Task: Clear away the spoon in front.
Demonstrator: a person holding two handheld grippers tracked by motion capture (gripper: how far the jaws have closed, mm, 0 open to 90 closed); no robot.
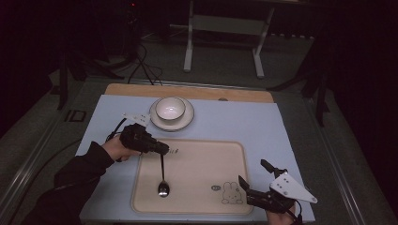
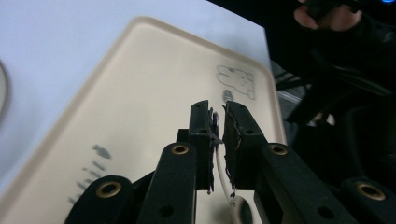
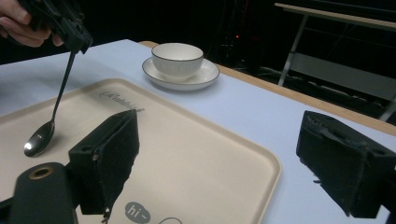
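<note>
My left gripper (image 1: 162, 149) is shut on the handle of a metal spoon (image 1: 163, 178), which hangs down with its bowl (image 3: 38, 138) touching or just above the beige tray (image 1: 197, 154). In the left gripper view the spoon (image 2: 229, 193) runs down between the closed jaws. The left gripper (image 3: 74, 35) also appears at the upper left of the right gripper view. My right gripper (image 1: 253, 180) stands open at the tray's front right corner, with nothing between its fingers (image 3: 109, 156). A white bowl (image 1: 170, 108) sits on a saucer (image 1: 185, 123) behind the tray.
A pale blue mat (image 1: 263, 126) covers the table, with a wooden strip (image 1: 187, 91) along the far edge. A rabbit drawing (image 1: 231, 192) marks the tray's front right. A table frame (image 1: 223, 28) and cables lie on the dark floor beyond.
</note>
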